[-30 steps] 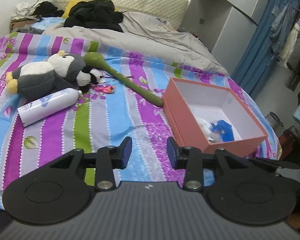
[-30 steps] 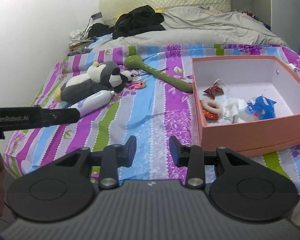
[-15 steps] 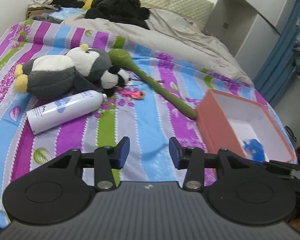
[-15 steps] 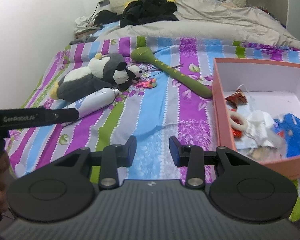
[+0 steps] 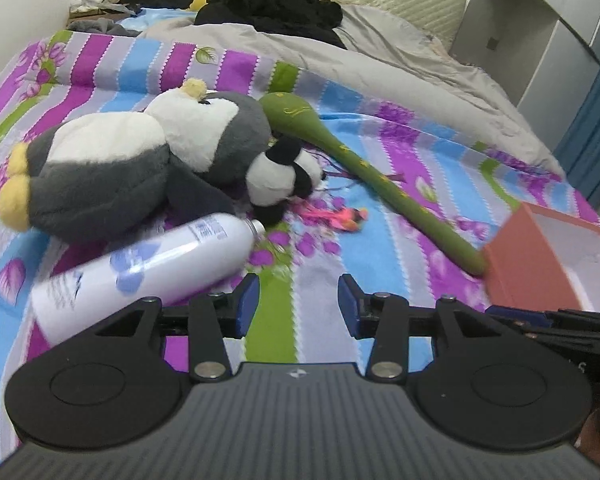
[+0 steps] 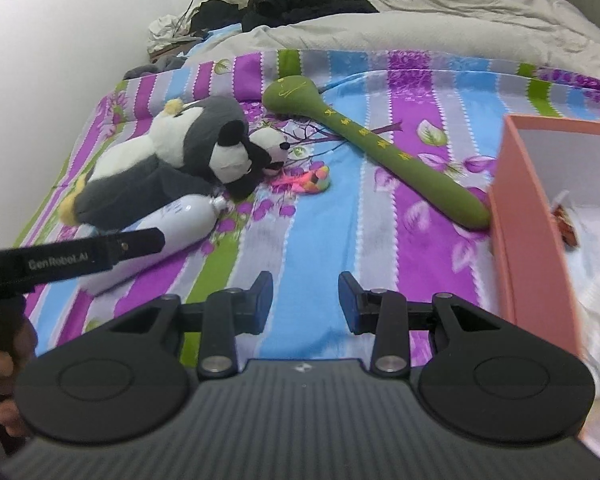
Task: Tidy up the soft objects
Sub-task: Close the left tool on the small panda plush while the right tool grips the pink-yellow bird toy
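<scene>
A grey-and-white plush penguin (image 5: 132, 168) (image 6: 148, 164) lies on the striped bed with a small plush panda (image 5: 280, 176) (image 6: 244, 156) against it. A long green soft club (image 5: 364, 168) (image 6: 372, 144) runs from the toys to the salmon box (image 5: 540, 256) (image 6: 532, 216). A small pink toy (image 5: 340, 216) (image 6: 308, 178) lies between them. My left gripper (image 5: 296, 300) is open and empty, just in front of the white bottle (image 5: 148, 268). My right gripper (image 6: 304, 300) is open and empty above the bedspread, left of the box.
The white bottle also shows in the right wrist view (image 6: 172, 224), with the left gripper's body (image 6: 72, 258) over it. The box holds wrappers and white items (image 6: 580, 240). A grey duvet (image 5: 380, 60) and black clothes (image 5: 272, 4) lie at the bed's head.
Both grippers have moved forward and left toward the plush toys and bottle. The box has slid toward the right edge of both views. Both stay open.
</scene>
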`<state>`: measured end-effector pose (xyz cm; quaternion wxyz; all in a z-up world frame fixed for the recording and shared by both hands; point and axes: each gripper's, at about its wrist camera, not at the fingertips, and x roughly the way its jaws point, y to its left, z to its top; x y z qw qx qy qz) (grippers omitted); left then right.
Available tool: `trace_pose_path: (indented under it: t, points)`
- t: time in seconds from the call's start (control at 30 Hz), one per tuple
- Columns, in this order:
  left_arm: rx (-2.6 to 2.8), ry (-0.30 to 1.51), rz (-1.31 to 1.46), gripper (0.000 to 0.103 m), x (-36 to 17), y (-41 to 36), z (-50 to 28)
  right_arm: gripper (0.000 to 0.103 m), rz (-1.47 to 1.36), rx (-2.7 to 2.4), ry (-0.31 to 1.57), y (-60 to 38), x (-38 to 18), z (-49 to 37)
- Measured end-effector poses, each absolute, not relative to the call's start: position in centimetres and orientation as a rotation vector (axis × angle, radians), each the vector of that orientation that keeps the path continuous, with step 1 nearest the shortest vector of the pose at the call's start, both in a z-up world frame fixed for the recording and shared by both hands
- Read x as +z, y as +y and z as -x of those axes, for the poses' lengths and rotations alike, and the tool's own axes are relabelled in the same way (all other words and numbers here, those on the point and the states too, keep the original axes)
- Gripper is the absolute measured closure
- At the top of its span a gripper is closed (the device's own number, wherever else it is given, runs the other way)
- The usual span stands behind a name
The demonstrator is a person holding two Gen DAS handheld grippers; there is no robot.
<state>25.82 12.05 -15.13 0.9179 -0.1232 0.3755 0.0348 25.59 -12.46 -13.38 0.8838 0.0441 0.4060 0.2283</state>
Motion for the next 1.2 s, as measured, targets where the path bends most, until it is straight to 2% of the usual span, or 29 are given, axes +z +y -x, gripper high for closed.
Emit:
trace_pose_path:
  t: [0.4,0.7,0.77,0.97,1.0,1.03,1.17,1.2]
  points:
    - [0.076,0.728,0.199,0.054,-18.8,14.4,-35.7,0.064,-0.211,0.453,0.858,-9.5,-17.3,-36.2]
    - [0.089,0.705,0.167,0.054,-21.2,15.9,-40.2,0.062,-0.280,0.436,0.901,-7.6,-20.8,-42.0]
    - [0.081,0.694,0.174,0.054,-21.5,16.1,-40.6,0.056,-0.288,0.430,0.911,-7.2,-21.6,-42.7]
    - [0.061,0.683,0.170,0.051,-22.1,16.0,-41.8,0.056,-0.291,0.448,0.909,-6.3,-22.6,-43.5]
    - [0.059,0.684,0.174,0.051,-22.2,16.0,-42.0,0.057,-0.289,0.454,0.909,-6.1,-22.6,-43.6]
    - [0.058,0.683,0.175,0.051,-22.3,15.9,-42.1,0.062,-0.287,0.461,0.911,-5.9,-22.6,-43.6]
    - [0.065,0.680,0.198,0.053,-22.3,15.9,-42.2,0.063,-0.262,0.457,0.907,-5.4,-22.6,-43.4]
    - [0.065,0.679,0.203,0.056,-22.2,15.9,-42.1,0.063,-0.262,0.456,0.908,-5.5,-22.5,-43.4]
